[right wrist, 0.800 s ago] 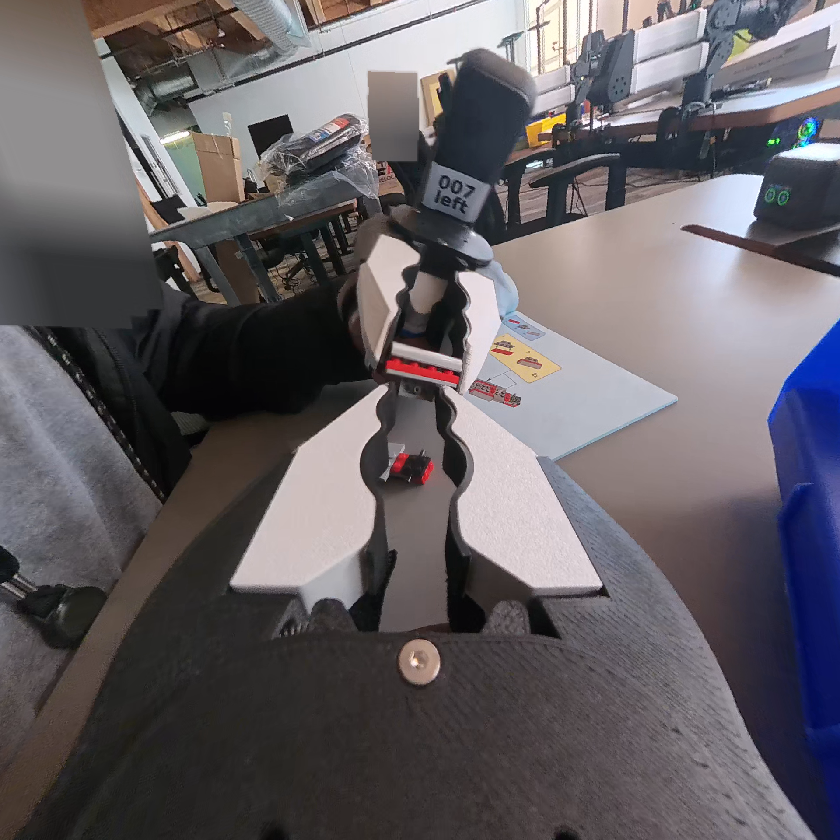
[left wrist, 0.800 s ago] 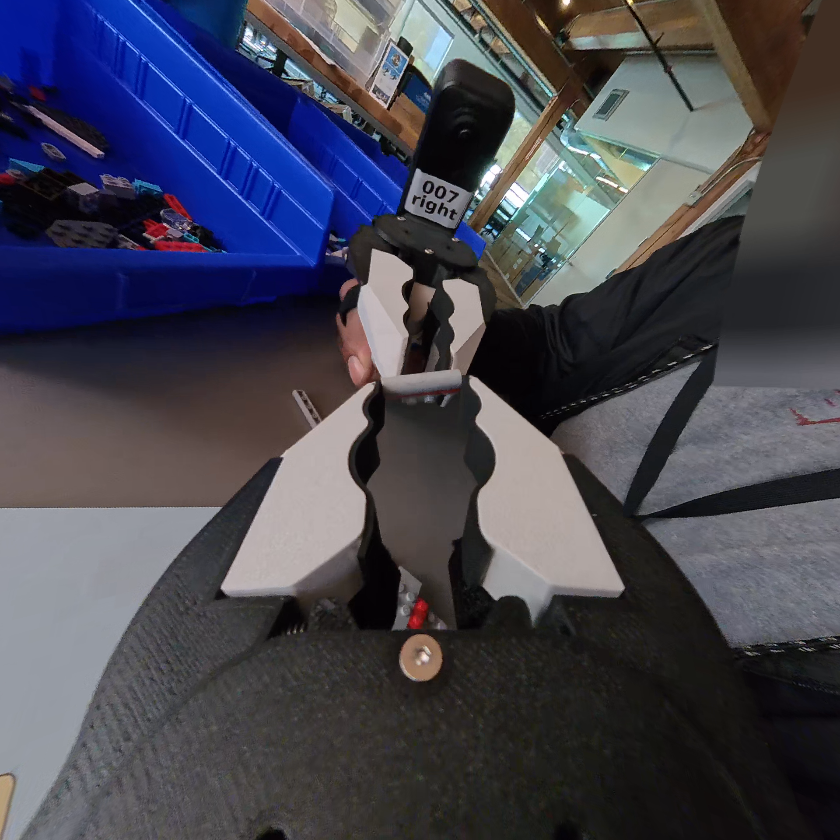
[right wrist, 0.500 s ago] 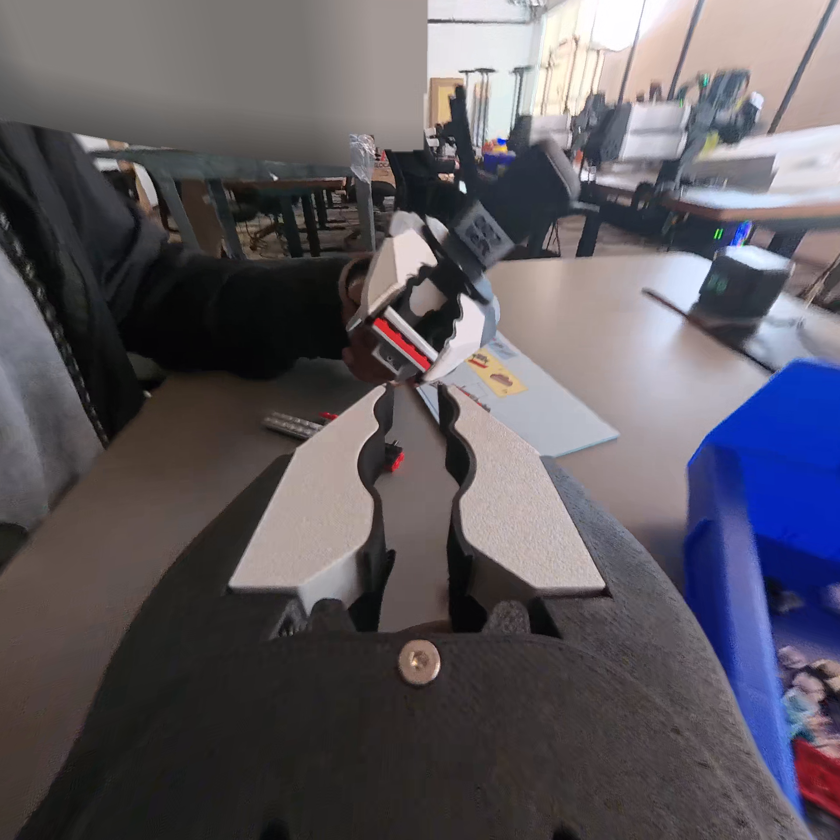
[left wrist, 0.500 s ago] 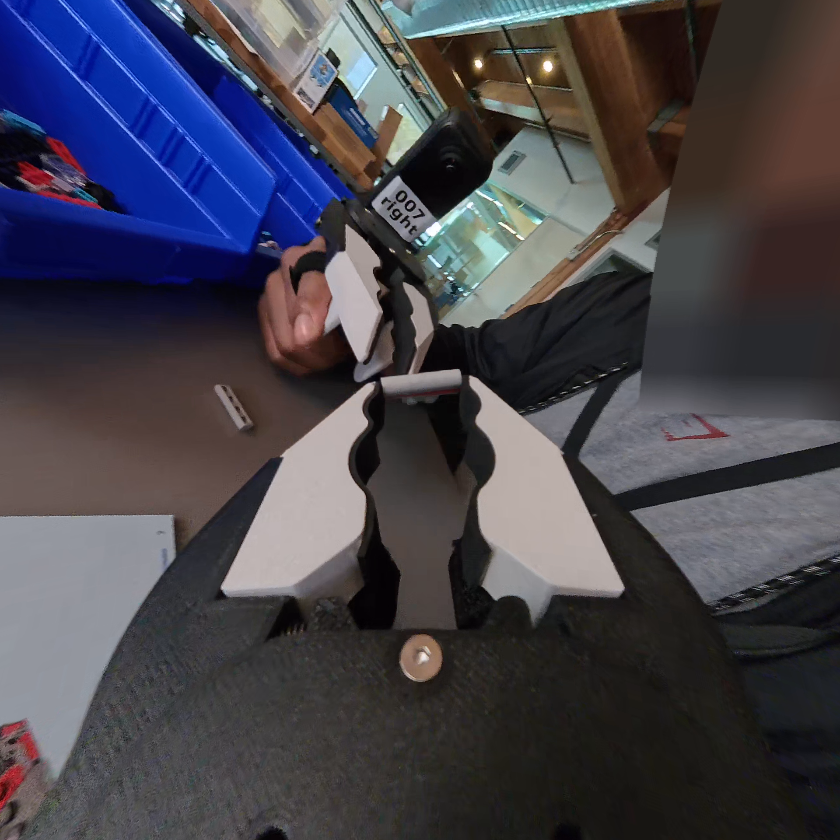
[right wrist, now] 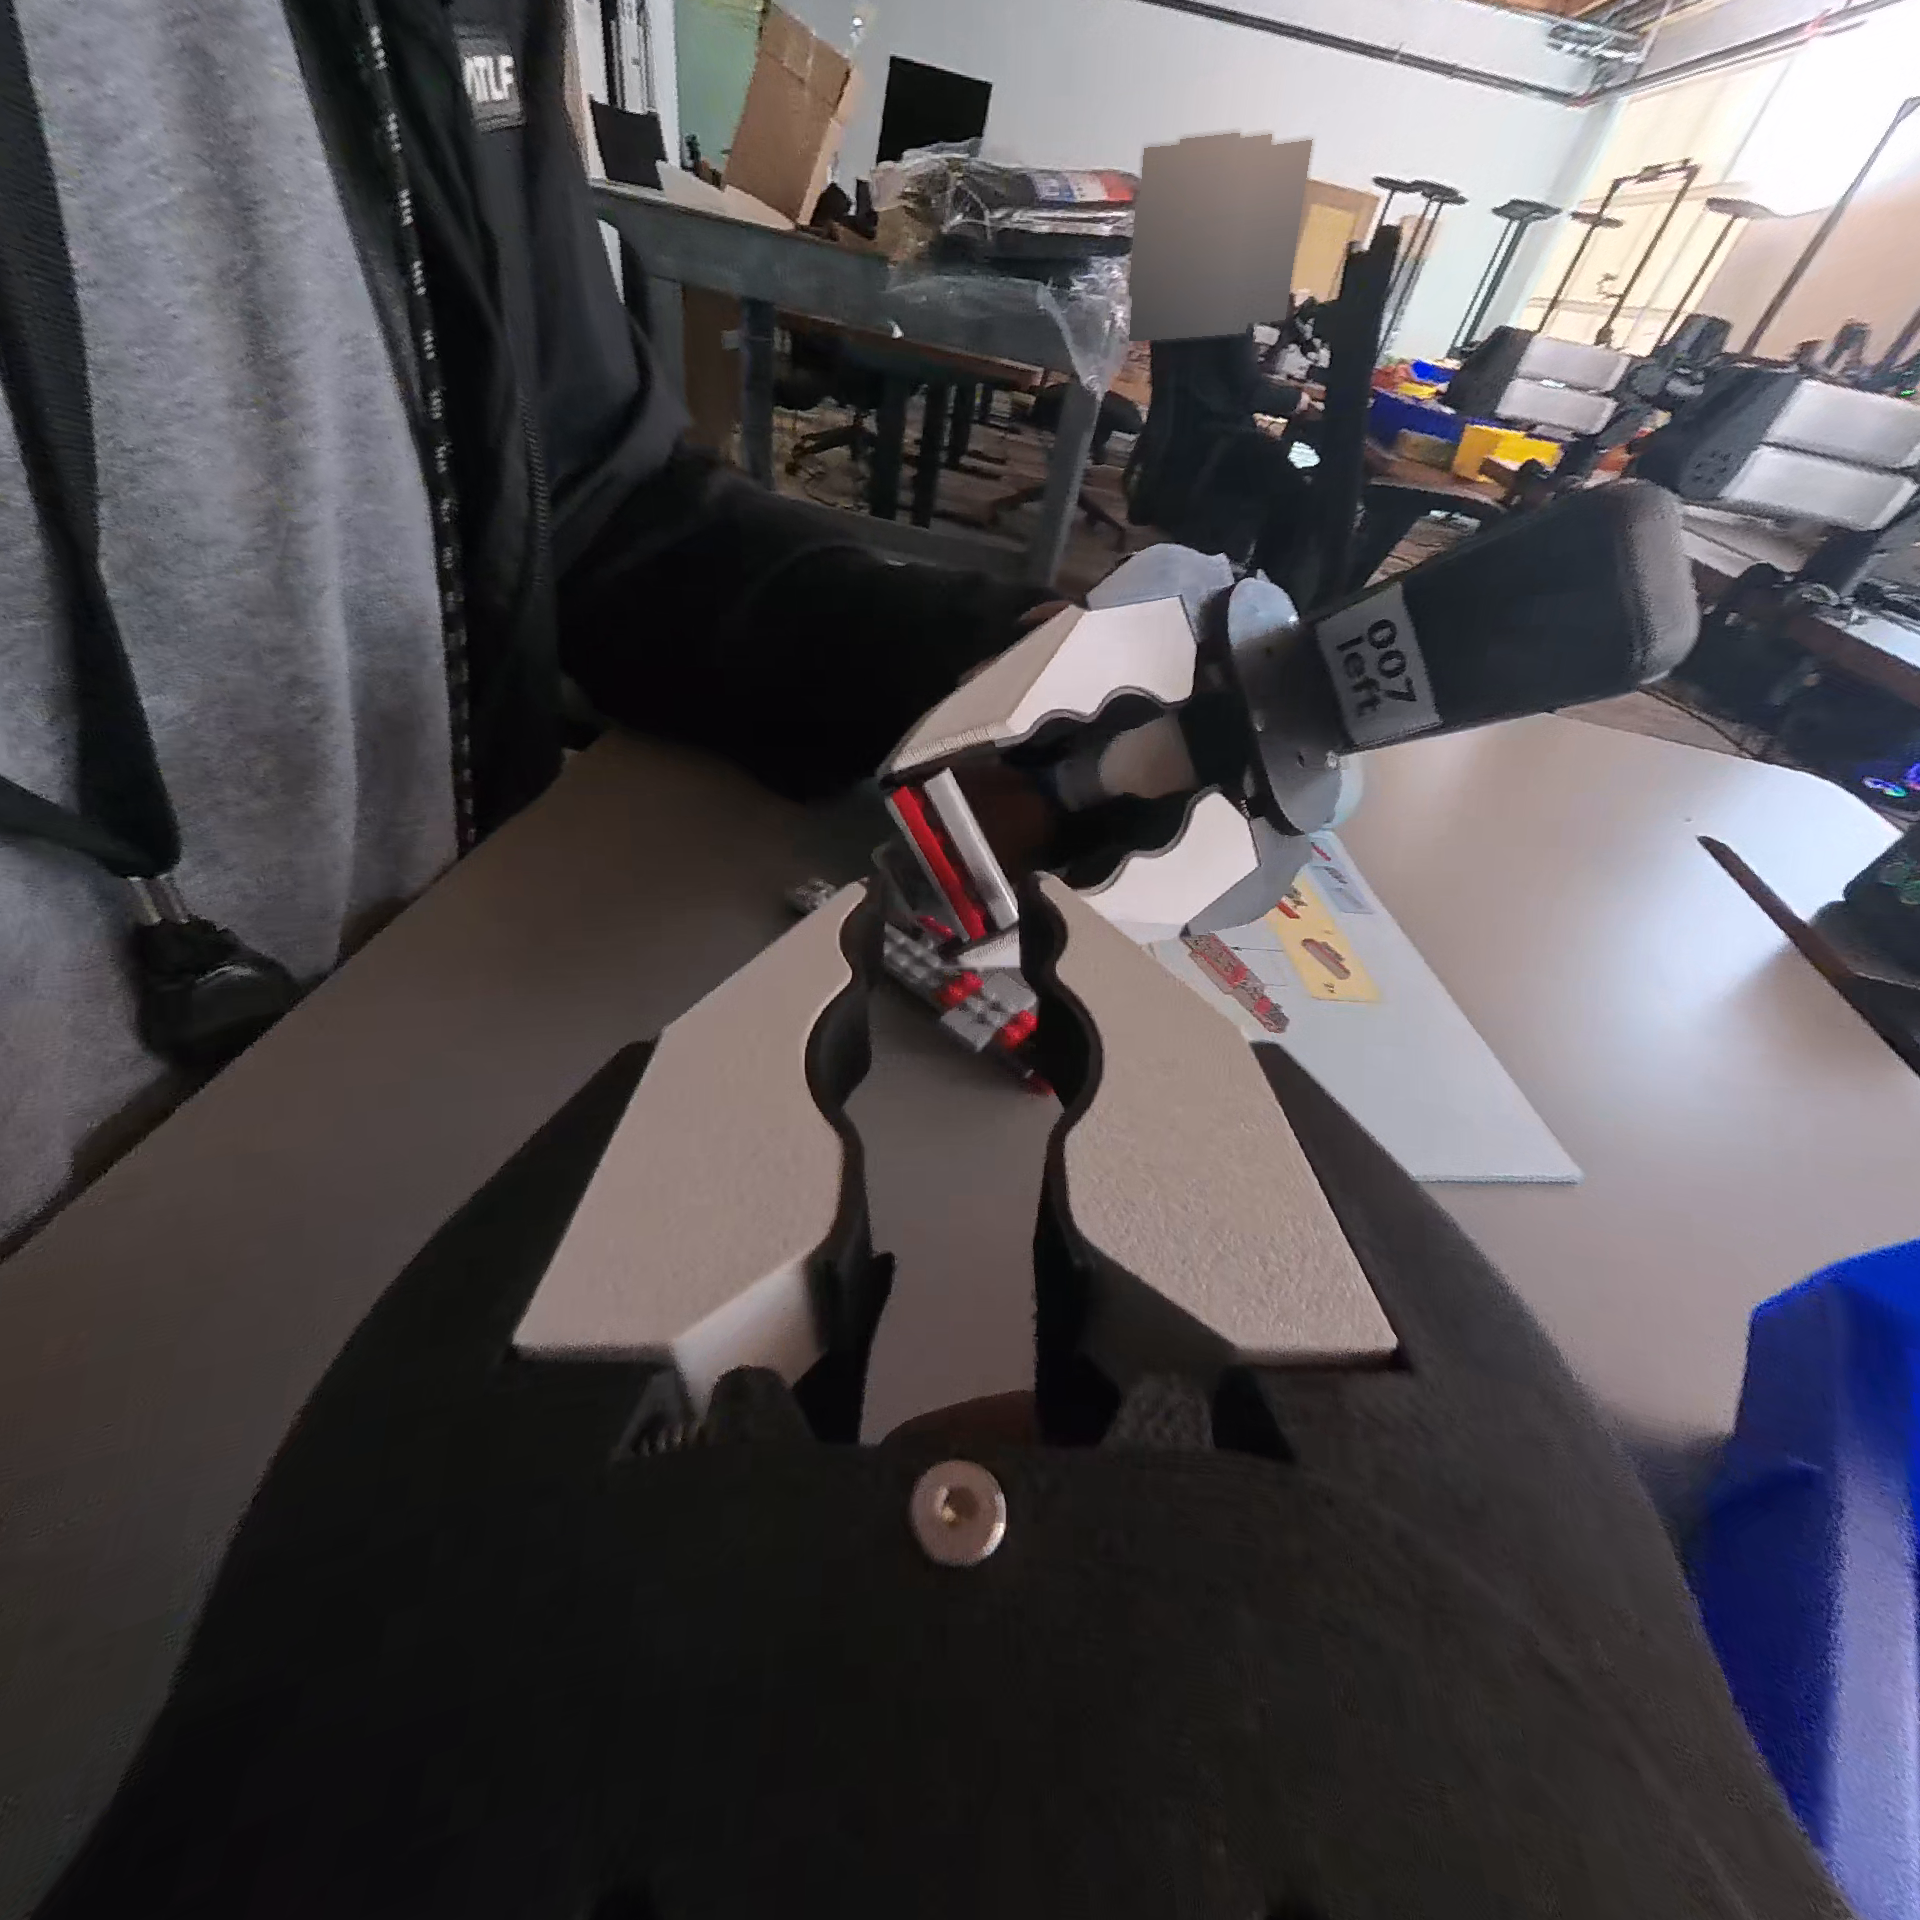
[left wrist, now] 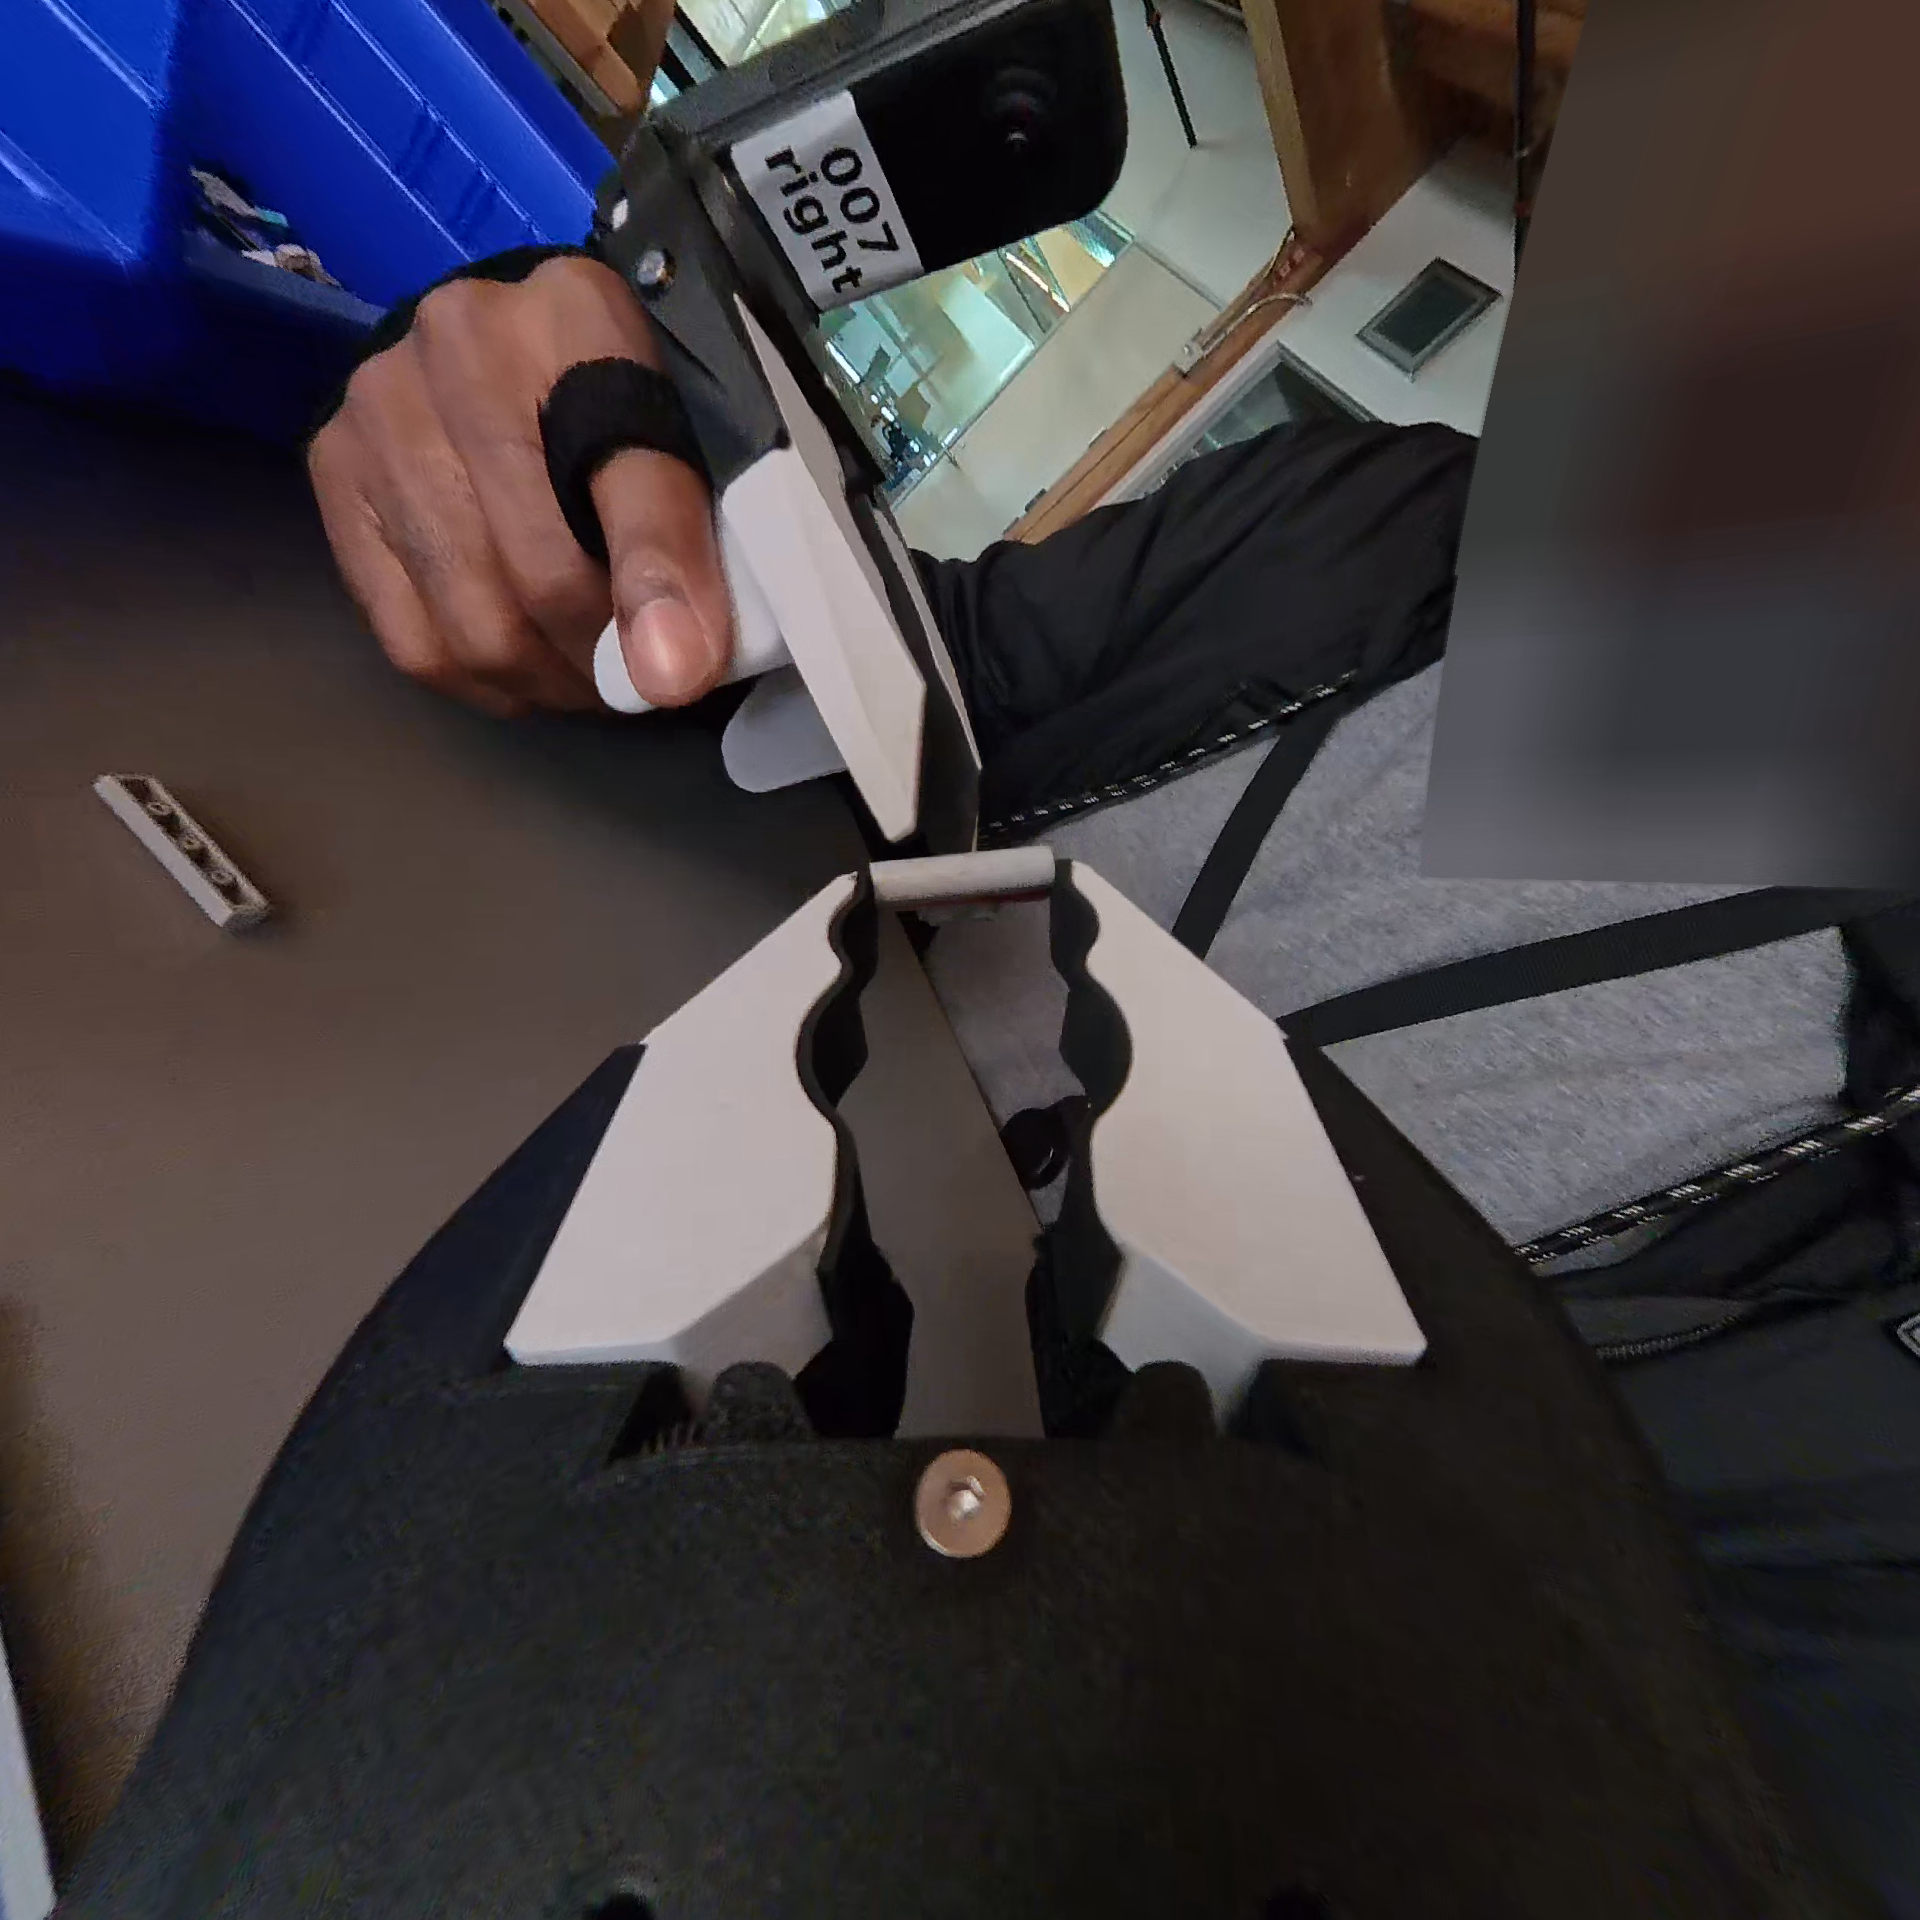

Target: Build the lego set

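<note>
My left gripper [left wrist: 961, 885] is shut on a small lego stack [left wrist: 956, 875], which shows as a grey-white plate edge across its fingertips. In the right wrist view the left gripper [right wrist: 961, 831] lies tilted on its side, and the stack [right wrist: 966, 847] shows white and red layers. My right gripper [right wrist: 951, 902] is open, with its tips right at the lower end of that stack. In the left wrist view the right gripper [left wrist: 920, 810] is seen edge-on, with its tip against the plate. A grey and red lego assembly [right wrist: 966, 1003] lies on the table behind.
A loose grey plate [left wrist: 182, 850] lies on the dark table at the left. A blue bin [left wrist: 260, 156] stands behind the person's hand [left wrist: 488, 520] and also shows at the right [right wrist: 1829, 1507]. An instruction booklet [right wrist: 1434, 1091] lies beyond the grippers. The person's body is close by.
Both grippers rolled sideways and came closer together. The held stack turned from level to nearly upright in the right wrist view. The right gripper's tips now meet it.
</note>
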